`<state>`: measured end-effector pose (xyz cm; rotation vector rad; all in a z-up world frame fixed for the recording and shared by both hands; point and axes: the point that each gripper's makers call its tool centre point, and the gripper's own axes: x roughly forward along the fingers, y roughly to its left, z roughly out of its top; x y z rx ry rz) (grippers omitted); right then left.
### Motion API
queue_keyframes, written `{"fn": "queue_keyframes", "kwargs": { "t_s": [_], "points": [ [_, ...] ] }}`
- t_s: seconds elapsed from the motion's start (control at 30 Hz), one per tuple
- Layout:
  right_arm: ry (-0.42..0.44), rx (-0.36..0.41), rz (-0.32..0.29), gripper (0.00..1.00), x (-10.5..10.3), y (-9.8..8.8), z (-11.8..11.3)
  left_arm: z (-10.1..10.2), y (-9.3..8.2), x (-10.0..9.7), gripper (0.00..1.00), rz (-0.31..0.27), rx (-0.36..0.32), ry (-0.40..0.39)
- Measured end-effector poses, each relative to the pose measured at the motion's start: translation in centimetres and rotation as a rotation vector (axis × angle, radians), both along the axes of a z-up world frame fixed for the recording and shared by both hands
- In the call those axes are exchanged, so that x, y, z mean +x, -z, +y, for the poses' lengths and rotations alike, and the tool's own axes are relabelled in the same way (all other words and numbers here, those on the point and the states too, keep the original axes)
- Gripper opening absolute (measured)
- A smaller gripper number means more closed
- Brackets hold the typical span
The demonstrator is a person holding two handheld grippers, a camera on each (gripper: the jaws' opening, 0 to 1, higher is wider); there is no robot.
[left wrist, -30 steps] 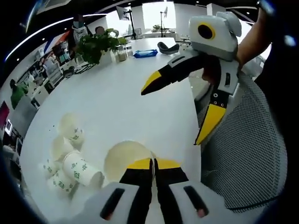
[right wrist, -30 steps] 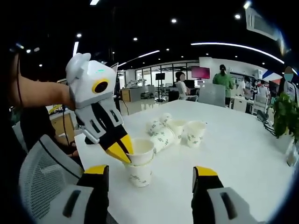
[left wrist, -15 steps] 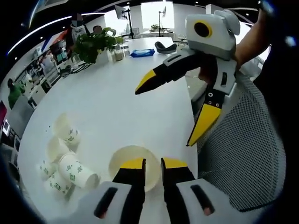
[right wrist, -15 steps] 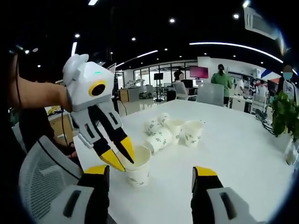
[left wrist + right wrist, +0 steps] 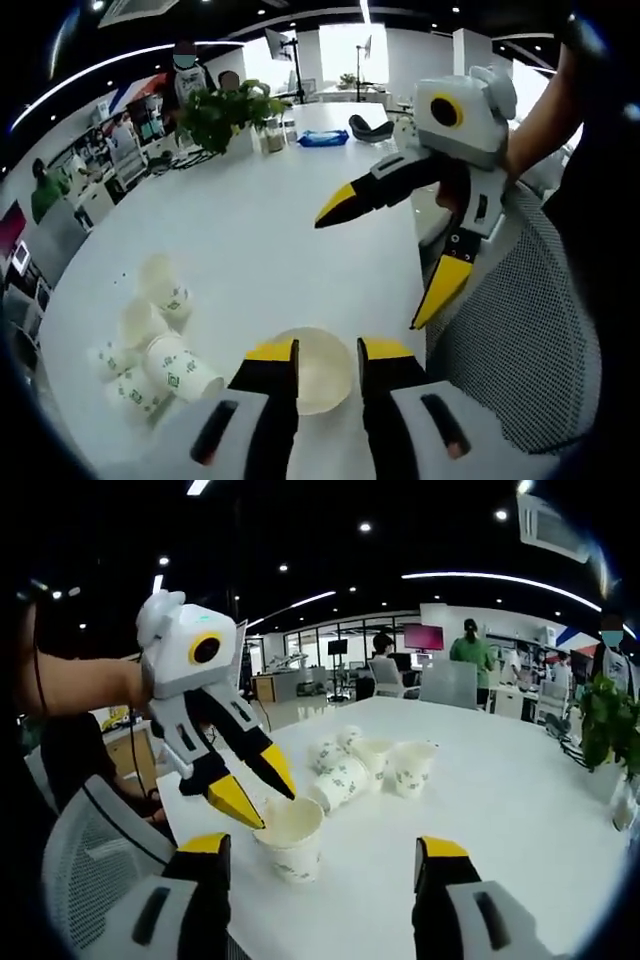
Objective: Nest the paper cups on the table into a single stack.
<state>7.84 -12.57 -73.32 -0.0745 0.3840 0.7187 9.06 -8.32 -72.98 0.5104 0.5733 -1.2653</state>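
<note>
A white paper cup stack (image 5: 290,842) with green print stands upright near the table's front edge; its open mouth (image 5: 312,368) lies between my left gripper's jaws. My left gripper (image 5: 328,352) is open, its yellow tips (image 5: 258,792) apart just above the rim, touching nothing that I can make out. Several more paper cups (image 5: 370,765) lie and stand in a cluster (image 5: 150,350) further along the white table (image 5: 250,240). My right gripper (image 5: 322,847) is open and holds nothing; it hovers (image 5: 378,265) above the table's edge beside the stack.
A grey mesh chair (image 5: 520,330) stands at the table's edge, also low left as a chair back (image 5: 90,850). A potted plant (image 5: 232,110) and a blue pack (image 5: 322,138) sit at the table's far end. People stand in the office behind.
My left gripper has gone from shut on the upper cup to open. That cup has dropped into the one below, and the left gripper has lifted slightly off the rim.
</note>
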Motion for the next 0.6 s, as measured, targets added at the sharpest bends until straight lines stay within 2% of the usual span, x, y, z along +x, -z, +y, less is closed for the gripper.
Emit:
{"fn": "queue_keyframes", "kwargs": {
  "t_s": [0.2, 0.3, 0.6],
  "points": [
    [-0.008, -0.004, -0.005, 0.82, -0.1, 0.0, -0.2, 0.7, -1.6, 1.6, 0.32, -0.005, -0.075, -0.092],
    [-0.013, -0.007, -0.008, 0.85, -0.2, 0.0, -0.3, 1.6, -2.2, 2.8, 0.38, -0.019, -0.104, -0.149],
    [-0.004, -0.01, -0.007, 0.95, -0.4, 0.1, -1.0, 3.9, -3.9, 6.5, 0.49, -0.03, -0.201, -0.306]
  ]
}}
